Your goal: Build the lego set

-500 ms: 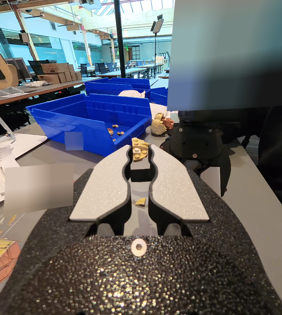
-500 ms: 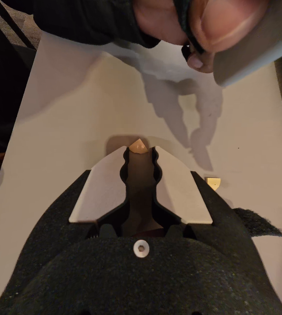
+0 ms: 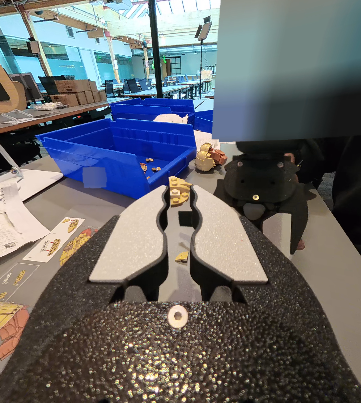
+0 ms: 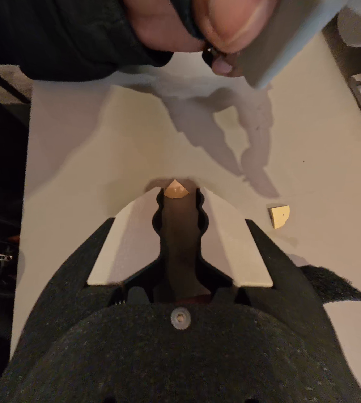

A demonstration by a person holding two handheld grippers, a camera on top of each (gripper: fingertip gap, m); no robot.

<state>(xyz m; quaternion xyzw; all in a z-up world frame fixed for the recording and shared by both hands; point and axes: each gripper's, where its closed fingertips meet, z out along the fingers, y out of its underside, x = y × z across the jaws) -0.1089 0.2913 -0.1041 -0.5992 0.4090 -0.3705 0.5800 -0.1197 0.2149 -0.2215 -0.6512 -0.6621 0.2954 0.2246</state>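
Tan studded plate [image 3: 178,193] pinched by left gripper [image 3: 179,192], half-hidden | right gripper [image 4: 176,192] nips tan tile [image 4: 176,192]

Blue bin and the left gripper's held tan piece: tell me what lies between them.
Nothing. In the left wrist view only bare grey table separates the blue bin from the tan studded piece clamped in the left gripper.
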